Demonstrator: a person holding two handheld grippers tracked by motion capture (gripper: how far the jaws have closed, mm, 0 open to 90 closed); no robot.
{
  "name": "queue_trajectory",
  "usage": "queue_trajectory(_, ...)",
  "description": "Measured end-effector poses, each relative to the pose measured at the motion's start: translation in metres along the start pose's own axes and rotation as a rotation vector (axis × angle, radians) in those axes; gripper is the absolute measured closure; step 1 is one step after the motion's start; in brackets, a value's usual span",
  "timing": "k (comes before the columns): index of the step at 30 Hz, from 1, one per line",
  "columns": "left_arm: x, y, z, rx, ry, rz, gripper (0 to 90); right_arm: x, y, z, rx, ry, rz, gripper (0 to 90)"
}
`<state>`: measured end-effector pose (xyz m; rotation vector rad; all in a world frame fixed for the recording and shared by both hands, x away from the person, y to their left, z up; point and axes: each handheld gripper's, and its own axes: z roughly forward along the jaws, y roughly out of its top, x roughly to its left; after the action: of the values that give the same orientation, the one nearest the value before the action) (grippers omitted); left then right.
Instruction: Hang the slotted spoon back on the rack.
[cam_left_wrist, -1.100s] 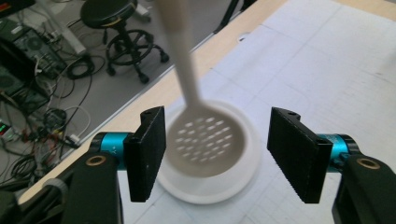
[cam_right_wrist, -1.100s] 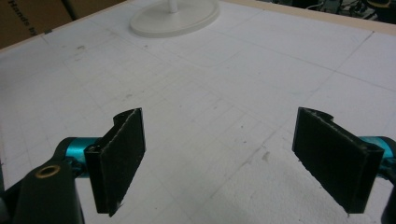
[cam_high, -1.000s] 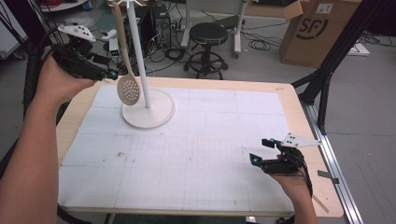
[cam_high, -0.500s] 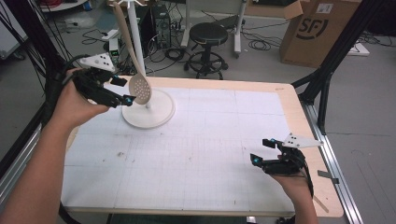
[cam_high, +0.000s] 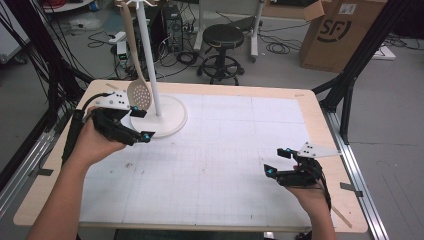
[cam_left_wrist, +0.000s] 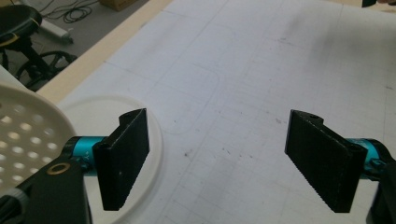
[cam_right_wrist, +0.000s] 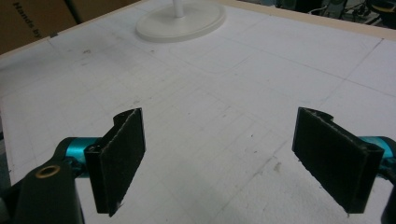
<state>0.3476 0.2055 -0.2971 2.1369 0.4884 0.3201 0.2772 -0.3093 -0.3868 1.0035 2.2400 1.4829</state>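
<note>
One slotted spoon (cam_high: 138, 94) hangs just beside the gaping left tongs (cam_high: 142, 124).

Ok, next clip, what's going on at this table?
A person holds a two-jaw gripper in each hand over a white gridded table. The left gripper, jaws open, is right beside the bowl of a perforated spoon that hangs from a white stand, with nothing between its jaws. The right gripper sits open and empty near the table's right front.
</note>
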Motion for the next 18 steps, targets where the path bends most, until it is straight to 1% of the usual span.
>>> queue_trajectory(1, -0.001, -0.004, 0.001, -0.007, -0.006, -0.008, 22.1, 0.001, 0.000, 0.001, 0.004, 0.000, -0.006, 16.2)
queue_trajectory(2, -0.001, -0.004, 0.001, -0.007, -0.006, -0.008, 22.1, 0.001, 0.001, 0.003, 0.007, 0.002, -0.009, 16.2)
queue_trajectory(3, -0.002, -0.012, 0.001, -0.031, -0.023, -0.025, 21.8, 0.001, 0.000, 0.004, 0.010, 0.003, -0.010, 16.2)
queue_trajectory(4, -0.002, -0.012, 0.001, -0.031, -0.023, -0.025, 21.3, 0.001, 0.000, 0.004, 0.012, 0.003, -0.013, 16.2)
queue_trajectory(5, -0.002, -0.017, 0.000, -0.040, -0.029, -0.035, 21.3, 0.001, 0.000, 0.004, 0.012, 0.003, -0.013, 16.2)
queue_trajectory(6, -0.002, -0.026, 0.000, -0.057, -0.036, -0.046, 20.8, 0.000, 0.000, 0.006, 0.016, 0.004, -0.012, 16.2)
queue_trajectory(7, -0.002, -0.031, 0.001, -0.070, -0.041, -0.056, 20.8, 0.000, -0.001, 0.006, 0.020, 0.007, -0.010, 16.2)
queue_trajectory(8, -0.002, -0.031, 0.001, -0.070, -0.041, -0.056, 20.6, -0.001, -0.001, 0.007, 0.020, 0.007, -0.012, 16.2)
queue_trajectory(9, -0.005, -0.039, 0.003, -0.070, -0.047, -0.063, 20.4, -0.001, 0.000, 0.008, 0.018, 0.007, -0.009, 16.2)
queue_trajectory(10, -0.005, -0.039, 0.003, -0.070, -0.047, -0.063, 20.0, -0.002, 0.000, 0.008, 0.016, 0.006, -0.007, 16.2)
queue_trajectory(11, -0.010, -0.049, 0.005, -0.080, -0.055, -0.065, 19.7, -0.002, 0.000, 0.009, 0.016, 0.008, -0.005, 16.2)
queue_trajectory(12, -0.012, -0.053, 0.007, -0.089, -0.059, -0.058, 19.6, -0.001, 0.001, 0.010, 0.014, 0.011, -0.004, 16.2)
queue_trajectory(14, -0.011, -0.058, 0.011, -0.066, -0.050, -0.075, 19.1, 0.000, 0.001, 0.012, 0.023, 0.012, -0.011, 16.2)
queue_trajectory(17, -0.010, -0.062, 0.012, -0.070, -0.043, -0.078, 16.6, 0.003, 0.001, 0.014, 0.032, 0.014, -0.014, 16.2)
queue_trajectory(18, -0.011, -0.063, 0.013, -0.080, -0.052, -0.079, 16.1, 0.003, 0.001, 0.015, 0.034, 0.015, -0.019, 16.2)
